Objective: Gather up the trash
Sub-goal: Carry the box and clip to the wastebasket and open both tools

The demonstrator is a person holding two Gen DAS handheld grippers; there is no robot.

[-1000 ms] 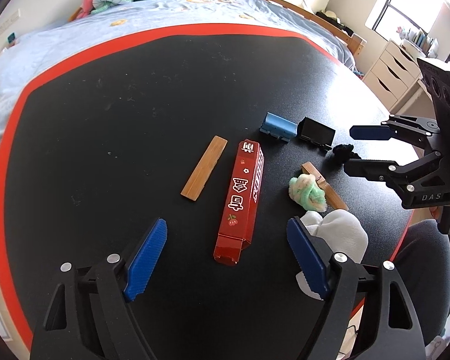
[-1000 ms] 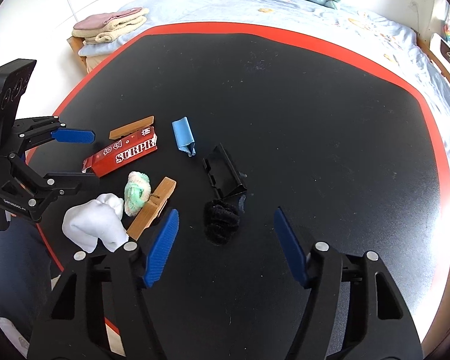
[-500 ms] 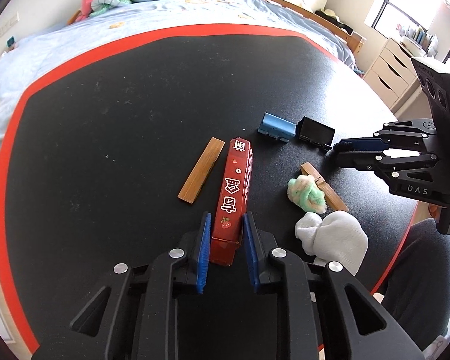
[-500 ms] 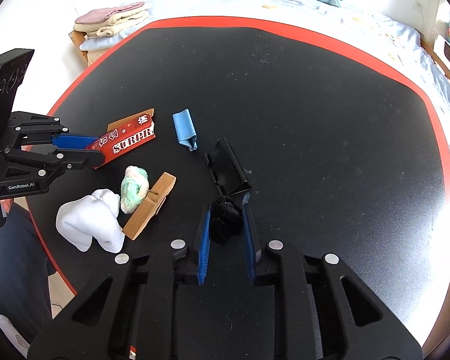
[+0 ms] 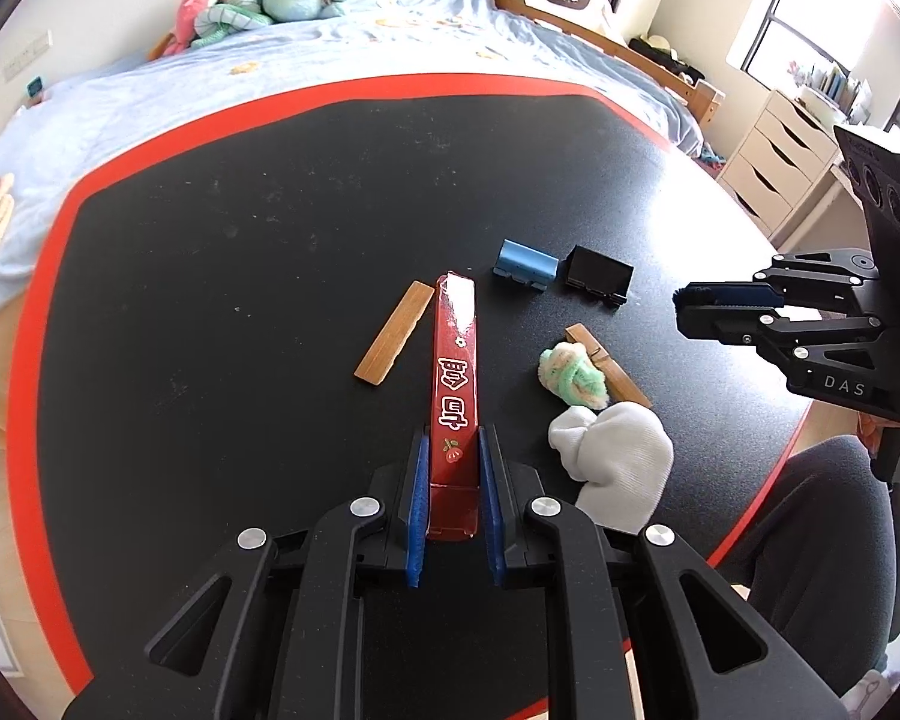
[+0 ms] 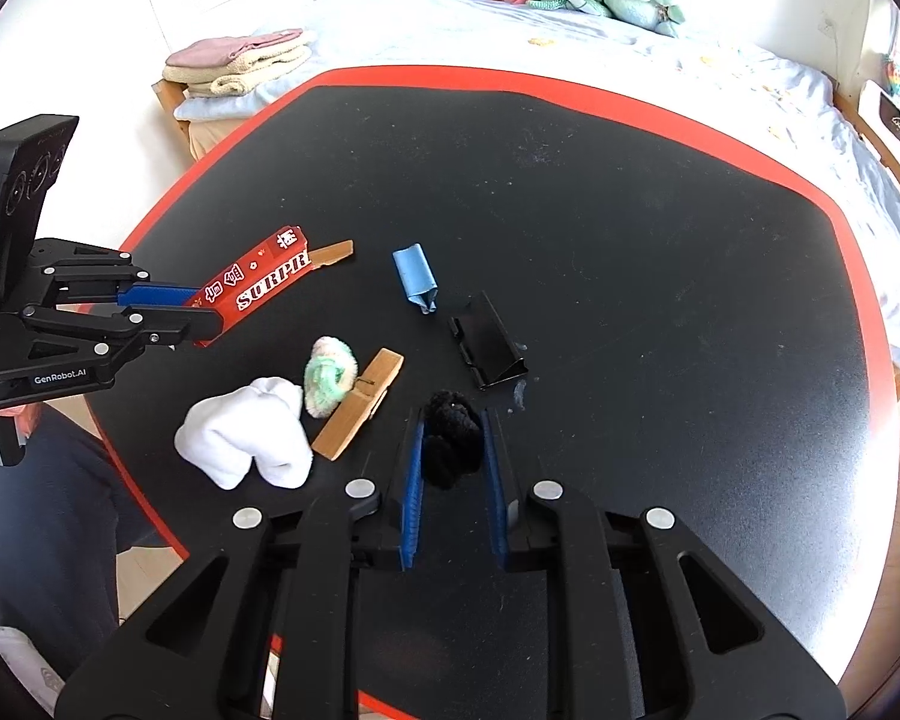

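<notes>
My left gripper point(image 5: 453, 450) is shut on the near end of a long red box point(image 5: 455, 372) and holds it lifted off the black table; the box also shows in the right wrist view point(image 6: 258, 282). My right gripper point(image 6: 452, 426) is shut on a black fuzzy ball point(image 6: 450, 447), raised above the table. In the left wrist view the right gripper point(image 5: 684, 312) shows at the right with the black ball hardly visible at its tips.
On the black table with a red border point(image 5: 210, 276) lie a wooden strip point(image 5: 395, 332), a blue clip point(image 5: 525, 263), a black clip point(image 5: 599, 273), a green-white pom-pom point(image 5: 573, 374), a wooden peg point(image 6: 360, 411) and a white sock point(image 5: 612, 456). A bed stands behind.
Both grippers, open a second ago, have closed: the left on the red box, the right on the black ball. Both objects have since been lifted off the table.
</notes>
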